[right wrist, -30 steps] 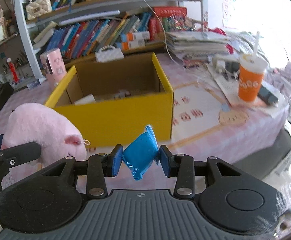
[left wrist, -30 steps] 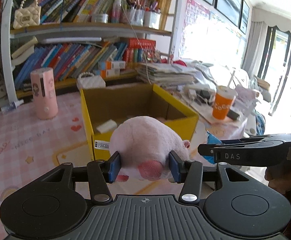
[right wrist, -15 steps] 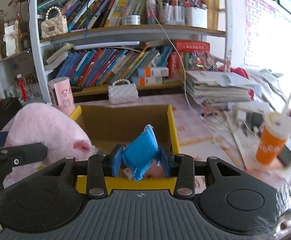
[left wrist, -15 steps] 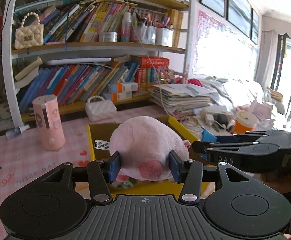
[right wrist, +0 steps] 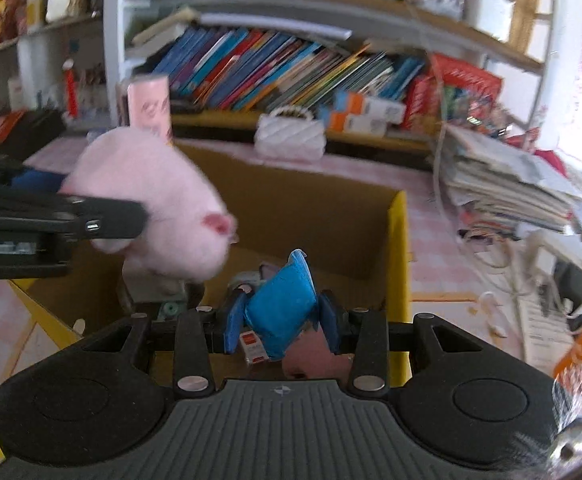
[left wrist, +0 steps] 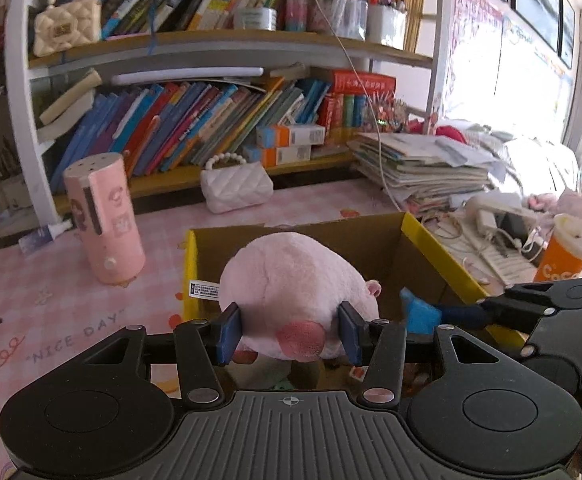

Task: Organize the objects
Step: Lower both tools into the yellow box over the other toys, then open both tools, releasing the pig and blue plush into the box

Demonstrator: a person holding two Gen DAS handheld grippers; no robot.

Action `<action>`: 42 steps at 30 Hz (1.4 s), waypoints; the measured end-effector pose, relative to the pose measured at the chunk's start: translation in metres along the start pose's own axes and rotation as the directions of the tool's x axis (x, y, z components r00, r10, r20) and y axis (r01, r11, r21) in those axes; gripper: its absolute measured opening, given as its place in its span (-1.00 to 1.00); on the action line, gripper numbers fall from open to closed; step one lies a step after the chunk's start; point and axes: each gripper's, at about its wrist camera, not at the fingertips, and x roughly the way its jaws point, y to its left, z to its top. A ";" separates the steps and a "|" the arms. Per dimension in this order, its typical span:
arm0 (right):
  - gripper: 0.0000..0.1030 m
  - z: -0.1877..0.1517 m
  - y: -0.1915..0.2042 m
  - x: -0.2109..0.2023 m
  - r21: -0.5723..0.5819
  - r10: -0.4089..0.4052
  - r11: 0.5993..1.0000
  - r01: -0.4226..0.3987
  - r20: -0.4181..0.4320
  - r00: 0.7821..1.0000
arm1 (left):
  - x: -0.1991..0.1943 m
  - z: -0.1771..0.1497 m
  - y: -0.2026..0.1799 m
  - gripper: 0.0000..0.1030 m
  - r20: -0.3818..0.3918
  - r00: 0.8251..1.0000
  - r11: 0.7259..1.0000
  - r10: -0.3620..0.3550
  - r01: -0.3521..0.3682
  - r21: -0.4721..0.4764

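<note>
Backdrop: crammed bookshelf [left wrist: 211, 120] behind a pink tabletop [left wrist: 51, 300].
Left gripper [left wrist: 289, 332]: fingers clamped on the plush [left wrist: 291, 312], hanging over the box [left wrist: 431, 248].
Right gripper [right wrist: 279, 322]: fingers pinching the blue packet [right wrist: 281, 308], also above the box opening.
Key relation: box interior lies straight below both loads, plush to the packet's left.
Hidden: box floor mostly blocked; contents underneath blurred, unidentifiable.

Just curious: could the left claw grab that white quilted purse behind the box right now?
Probably not: the left claw is shut on the pink plush toy, and the yellow cardboard box stands before the white quilted purse.
</note>
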 end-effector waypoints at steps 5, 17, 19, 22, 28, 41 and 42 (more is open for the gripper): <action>-0.28 0.008 0.000 0.021 -0.017 0.076 0.997 -0.078 -0.082 0.994 | 0.024 0.007 -0.013 -0.04 -0.034 0.999 0.999 0.007 -0.006 0.032; -0.27 0.009 -0.007 0.046 0.040 0.164 0.986 -0.159 -0.229 0.959 | 0.060 0.010 -0.019 0.01 -0.098 0.995 0.999 0.030 -0.025 0.048; -0.27 0.009 -0.008 0.048 0.046 0.170 0.985 -0.164 -0.236 0.957 | 0.062 0.011 -0.019 0.06 -0.101 0.994 0.999 0.036 -0.032 0.044; -0.27 0.009 -0.008 0.050 0.051 0.176 0.984 -0.169 -0.242 0.954 | 0.062 0.011 -0.017 0.09 -0.098 0.994 0.999 0.036 -0.034 0.029; -0.27 0.009 -0.008 0.051 0.052 0.179 0.984 -0.172 -0.241 0.954 | 0.051 0.009 -0.021 0.16 -0.030 0.999 0.999 0.028 -0.027 0.021; -0.25 0.008 -0.008 0.043 0.067 0.165 0.986 -0.155 -0.199 0.966 | -0.013 0.010 -0.015 0.44 0.120 0.989 0.995 0.088 -0.081 -0.056; -0.24 0.008 -0.008 0.040 0.070 0.166 0.985 -0.155 -0.191 0.967 | -0.018 0.009 -0.012 0.47 0.122 0.987 0.993 0.103 -0.095 -0.068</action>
